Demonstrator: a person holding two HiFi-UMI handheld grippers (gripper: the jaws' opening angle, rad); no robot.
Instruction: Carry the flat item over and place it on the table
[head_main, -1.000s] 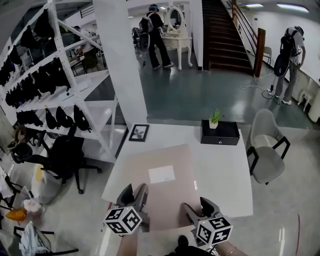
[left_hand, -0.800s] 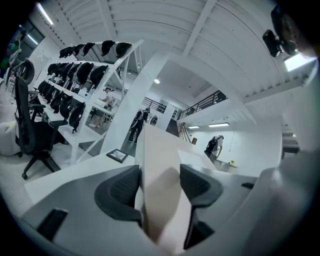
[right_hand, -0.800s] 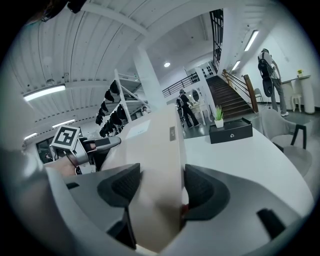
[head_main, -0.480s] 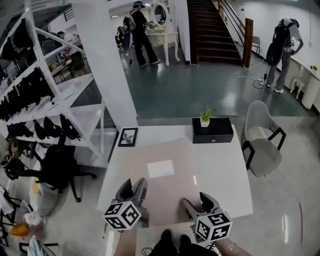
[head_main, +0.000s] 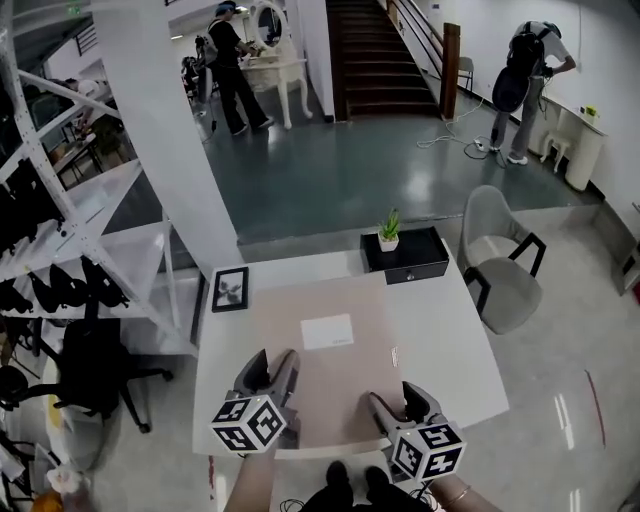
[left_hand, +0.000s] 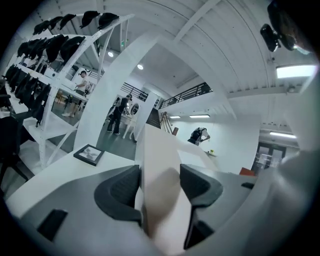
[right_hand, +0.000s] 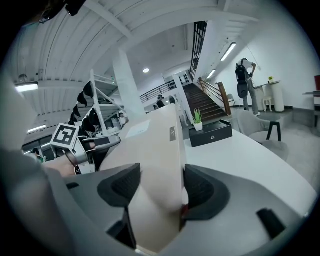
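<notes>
beige flat board, judged stiff and light, held above the desk. near edge clamped tight by left gripper and right gripper.

Two hand-held grippers of the same build: left hand-held gripper, right hand-held gripper. Each has a smooth, rounded, light grey moulded body and two dark grey jaws that curve inward like claws. Left inner pads are near-black with fine ribbing, and the right one has the same ribbed pads. Dark rectangular slot in the left body, a like slot in the right body. Left marker cube sits at the rear, white faces with black square patterns; right marker cube matches it. Thin band on the right wrist. Dark shoes at the bottom edge of the head view
</notes>
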